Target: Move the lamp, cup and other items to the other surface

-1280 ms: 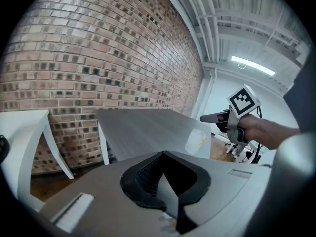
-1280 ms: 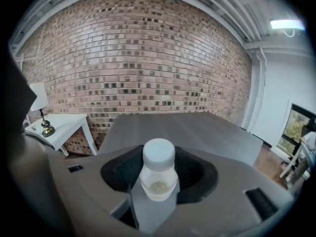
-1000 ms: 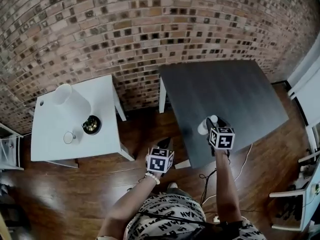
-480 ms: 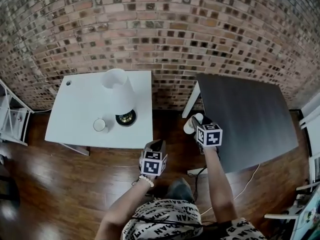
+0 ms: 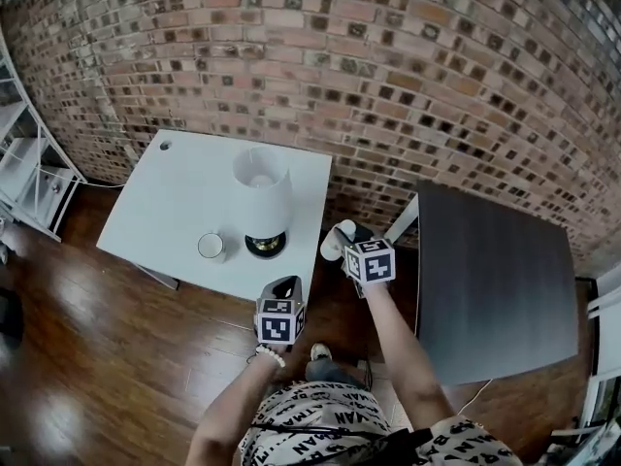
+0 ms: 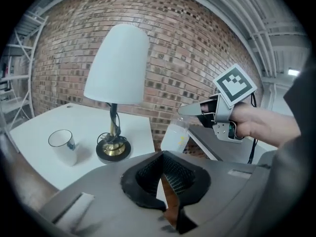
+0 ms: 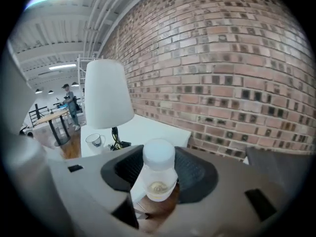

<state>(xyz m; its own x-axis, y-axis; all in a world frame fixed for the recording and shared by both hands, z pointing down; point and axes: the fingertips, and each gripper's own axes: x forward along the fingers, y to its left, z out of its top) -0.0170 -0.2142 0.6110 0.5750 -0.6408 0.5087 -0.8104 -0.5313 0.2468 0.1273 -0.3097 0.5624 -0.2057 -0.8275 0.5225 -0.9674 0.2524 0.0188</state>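
On the white table (image 5: 160, 207) stand a lamp (image 5: 262, 194) with a white shade and brass base and, left of it, a white cup (image 5: 211, 247). My right gripper (image 5: 345, 238) is shut on a small white-capped bottle (image 5: 334, 247), which hangs in the air just off that table's right edge. The right gripper view shows the bottle (image 7: 158, 174) upright between the pads, with the lamp (image 7: 105, 95) and cup (image 7: 94, 140) beyond. My left gripper (image 5: 284, 287) hovers before the table's front edge, shut and with nothing in it. From the left gripper view I see the lamp (image 6: 117, 65), cup (image 6: 62, 145) and the held bottle (image 6: 174, 137).
A dark table (image 5: 495, 280) stands to the right, with a gap of wooden floor (image 5: 107, 357) between the two tables. A brick wall (image 5: 388, 76) runs behind both. A white shelf unit (image 5: 27, 168) is at the far left. A person (image 7: 66, 100) stands far off.
The head view has swung left from the dark table to the white one. My right gripper carried the bottle from the dark table's corner to the white table's right edge; the left gripper came along.
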